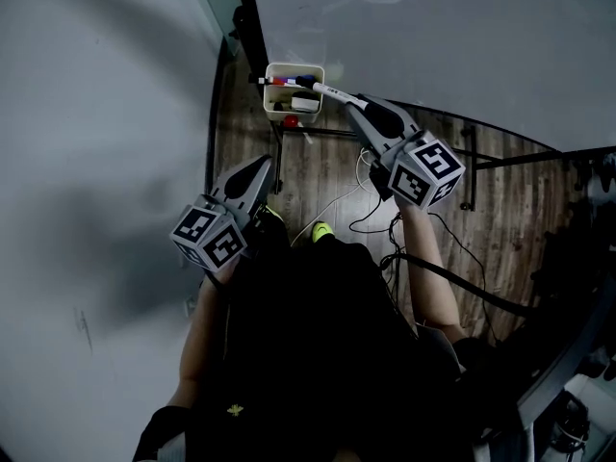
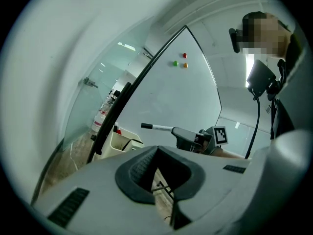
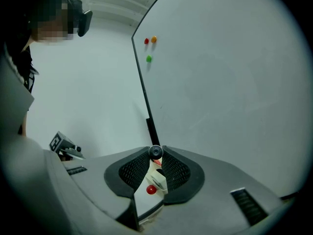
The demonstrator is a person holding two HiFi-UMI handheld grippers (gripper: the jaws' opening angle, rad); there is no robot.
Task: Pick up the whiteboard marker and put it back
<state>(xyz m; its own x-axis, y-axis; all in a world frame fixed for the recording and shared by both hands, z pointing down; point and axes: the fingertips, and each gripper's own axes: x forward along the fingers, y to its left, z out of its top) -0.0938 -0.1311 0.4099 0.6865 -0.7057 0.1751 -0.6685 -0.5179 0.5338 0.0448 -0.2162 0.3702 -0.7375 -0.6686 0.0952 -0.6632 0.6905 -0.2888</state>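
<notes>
A white whiteboard marker [image 1: 327, 90] with a black cap pokes out of my right gripper [image 1: 352, 102], which is shut on it. Its capped tip hangs just over the cream tray [image 1: 295, 69] fixed under the whiteboard [image 1: 443, 37]. In the right gripper view the marker's black end [image 3: 155, 152] sits pinched at the tips. In the left gripper view the marker [image 2: 157, 127] lies level above the tray [image 2: 119, 140]. My left gripper [image 1: 264, 164] hangs lower left of the tray, shut, with nothing in it.
The tray holds other markers [image 1: 287, 81], a white eraser [image 1: 306, 103] and a red thing [image 1: 290, 120]. Red, orange and green magnets [image 3: 149, 48] stick to the board. Cables [image 1: 371, 221] trail over the wooden floor [image 1: 318, 176] by the board's stand. A grey wall [image 1: 96, 133] is at the left.
</notes>
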